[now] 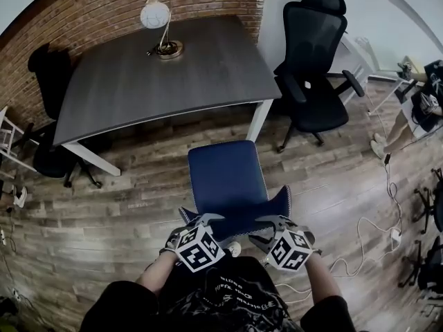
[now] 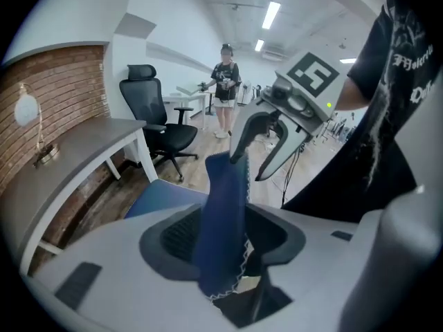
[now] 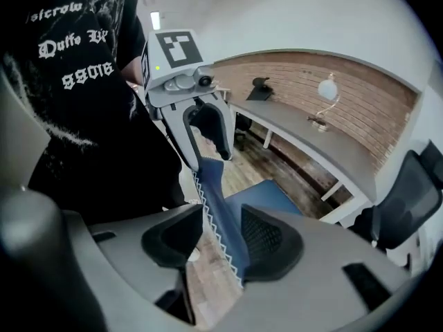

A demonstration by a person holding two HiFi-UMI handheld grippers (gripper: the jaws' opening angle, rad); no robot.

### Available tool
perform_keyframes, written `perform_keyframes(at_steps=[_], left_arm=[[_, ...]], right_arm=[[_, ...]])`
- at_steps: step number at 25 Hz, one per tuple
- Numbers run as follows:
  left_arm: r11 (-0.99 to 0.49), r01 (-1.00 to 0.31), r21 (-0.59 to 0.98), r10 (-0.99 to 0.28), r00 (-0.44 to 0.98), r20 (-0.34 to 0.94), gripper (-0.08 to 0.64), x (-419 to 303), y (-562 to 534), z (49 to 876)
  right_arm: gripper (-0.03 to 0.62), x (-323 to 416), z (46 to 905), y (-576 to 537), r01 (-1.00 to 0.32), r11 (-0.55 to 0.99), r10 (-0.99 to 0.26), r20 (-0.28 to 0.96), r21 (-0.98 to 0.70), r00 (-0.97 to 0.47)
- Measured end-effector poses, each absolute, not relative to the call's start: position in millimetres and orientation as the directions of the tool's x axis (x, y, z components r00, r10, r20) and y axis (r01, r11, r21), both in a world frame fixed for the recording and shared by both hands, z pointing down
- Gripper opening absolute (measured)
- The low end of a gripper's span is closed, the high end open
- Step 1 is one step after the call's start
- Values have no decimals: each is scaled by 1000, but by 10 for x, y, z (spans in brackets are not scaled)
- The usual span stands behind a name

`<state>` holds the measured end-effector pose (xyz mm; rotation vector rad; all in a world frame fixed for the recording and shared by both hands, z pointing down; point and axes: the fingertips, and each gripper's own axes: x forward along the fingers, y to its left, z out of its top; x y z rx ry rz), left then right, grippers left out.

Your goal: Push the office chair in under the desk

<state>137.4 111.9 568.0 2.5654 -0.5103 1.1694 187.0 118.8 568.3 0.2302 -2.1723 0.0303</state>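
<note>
A blue office chair (image 1: 227,175) stands on the wooden floor just in front of the dark grey desk (image 1: 138,81), near its right leg, the seat outside the desk edge. Its backrest (image 1: 239,220) faces me. My left gripper (image 1: 201,220) straddles the backrest's top edge on the left, my right gripper (image 1: 273,221) on the right. In the left gripper view the blue backrest (image 2: 221,234) runs between the left gripper's (image 2: 225,244) spread jaws, with a gap beside it. The right gripper view shows the backrest (image 3: 218,220) between the right gripper's (image 3: 221,241) parted jaws too.
A table lamp (image 1: 156,16) stands at the desk's back. A black chair (image 1: 315,68) is right of the desk, another (image 1: 48,116) at its left end. White cables (image 1: 374,234) lie on the floor at right. A person (image 2: 225,88) stands farther off.
</note>
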Motion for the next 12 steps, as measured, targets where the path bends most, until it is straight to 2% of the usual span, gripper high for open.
perform_keyframes(at_steps=[6, 12], left_arm=[[-927, -361, 103, -114, 533, 838, 238, 1409, 1302, 5942], [-947, -317, 57, -92, 436, 895, 238, 1351, 1324, 6225]], right_arm=[[196, 1941, 5909, 1253, 11, 997, -59, 882, 73, -468], [198, 1970, 6089, 1218, 106, 991, -35, 916, 84, -400]])
